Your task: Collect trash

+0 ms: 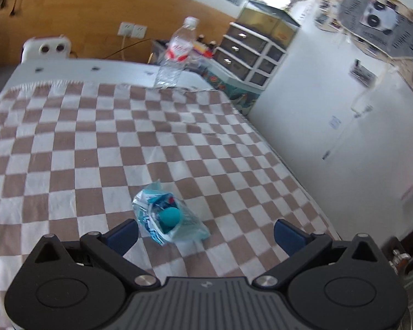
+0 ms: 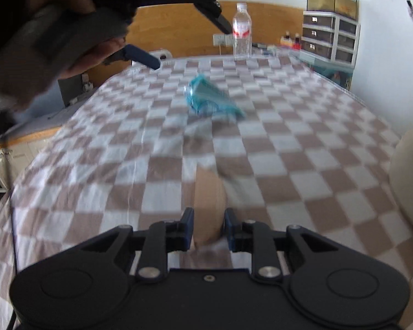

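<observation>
- The left hand-held gripper point(image 1: 206, 232) hangs released, jaws spread wide, presumably ready to take the blue wrapper point(image 1: 168, 216) lying just ahead between its fingers on the checked worktop point(image 1: 68, 143).
- The right hand-held gripper point(image 2: 208, 228) is clenched on a tan object point(image 2: 209, 206), well short of the wrapper.
- A bottle point(image 1: 176, 55) stands at the far edge.

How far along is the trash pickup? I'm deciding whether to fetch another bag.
Nothing looks binned yet. In hand: the right gripper is shut on a tan, rounded thing, too blurred to name. The left gripper is open, close above the blue wrapper, which lies on the checked cloth, not gripped. Left to do: that wrapper and the water bottle standing at the far edge.
</observation>
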### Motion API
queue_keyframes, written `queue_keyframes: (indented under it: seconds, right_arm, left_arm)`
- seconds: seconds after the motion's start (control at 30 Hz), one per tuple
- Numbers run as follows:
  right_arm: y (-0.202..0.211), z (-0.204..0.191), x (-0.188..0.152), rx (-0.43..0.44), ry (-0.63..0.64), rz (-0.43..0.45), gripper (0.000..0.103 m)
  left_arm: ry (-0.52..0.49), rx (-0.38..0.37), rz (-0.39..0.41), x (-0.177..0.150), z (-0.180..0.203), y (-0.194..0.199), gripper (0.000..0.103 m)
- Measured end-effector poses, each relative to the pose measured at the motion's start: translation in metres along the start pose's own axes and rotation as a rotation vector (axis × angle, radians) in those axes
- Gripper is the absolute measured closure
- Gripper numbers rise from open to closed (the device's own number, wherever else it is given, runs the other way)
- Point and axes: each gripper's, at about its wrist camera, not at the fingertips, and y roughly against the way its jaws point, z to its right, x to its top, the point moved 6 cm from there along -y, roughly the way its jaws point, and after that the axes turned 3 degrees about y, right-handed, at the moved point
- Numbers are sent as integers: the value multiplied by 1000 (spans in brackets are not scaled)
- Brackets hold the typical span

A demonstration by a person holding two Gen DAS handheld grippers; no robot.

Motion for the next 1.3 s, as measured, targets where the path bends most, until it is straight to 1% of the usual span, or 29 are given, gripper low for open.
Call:
queue_keyframes:
  seconds: [0.07, 0.17, 0.3, 0.4, 0.43, 0.47, 0.6, 0.67, 0.73, 0.8, 0.83, 0.93, 1.1, 1.2, 1.27, 1.3]
  right_arm:
    - [2, 0, -3, 2, 15, 24, 78]
    - [2, 2, -4, 10, 1, 35, 78]
    - [2, 2, -3, 11, -1, 36, 78]
    - [2, 1, -4, 7, 5, 36, 78]
    - [2, 1, -4, 6, 6, 36, 78]
    - [2, 1, -4, 5, 8, 36, 78]
    - [2, 1, -4, 4, 9, 35, 78]
    - [2, 0, -4, 0, 16, 35, 78]
    - [2, -1, -4, -3, 19, 34, 78]
    - [2, -1, -5, -2, 18, 35, 78]
    - [3, -1, -5, -2, 17, 35, 78]
    - [3, -1, -5, -2, 18, 35, 78]
    - [3, -4, -4, -9, 28, 30, 76]
    - [-1, -4, 3, -7, 7, 4, 74]
    - [-6, -3, 9, 1, -20, -8, 75]
    - [-9, -2, 11, 1, -23, -12, 77]
  left_arm:
    - [15, 15, -2, 0, -10, -14, 0]
    - [44, 43, -5, 1, -28, -33, 0]
    - [148, 43, -6, -2, -50, -55, 2]
    - [216, 35, -3, -3, -58, -67, 10]
    - [227, 33, 2, -4, -59, -70, 10]
    - [222, 32, 21, -3, -58, -70, 10]
    - [190, 46, 36, -3, -51, -76, 12]
    - [153, 39, 25, -5, -44, -79, 19]
    - [135, 33, 11, -6, -39, -82, 38]
    - [129, 40, 9, -7, -37, -81, 42]
    - [127, 42, 15, -7, -36, -79, 46]
    - [105, 40, 38, -6, -34, -65, 47]
    - [71, 31, 70, -5, -29, -29, 47]
    - [55, 35, 58, -13, -28, -13, 48]
    - [46, 41, 48, -19, -29, -4, 48]
    - [38, 48, 44, -23, -29, -1, 48]
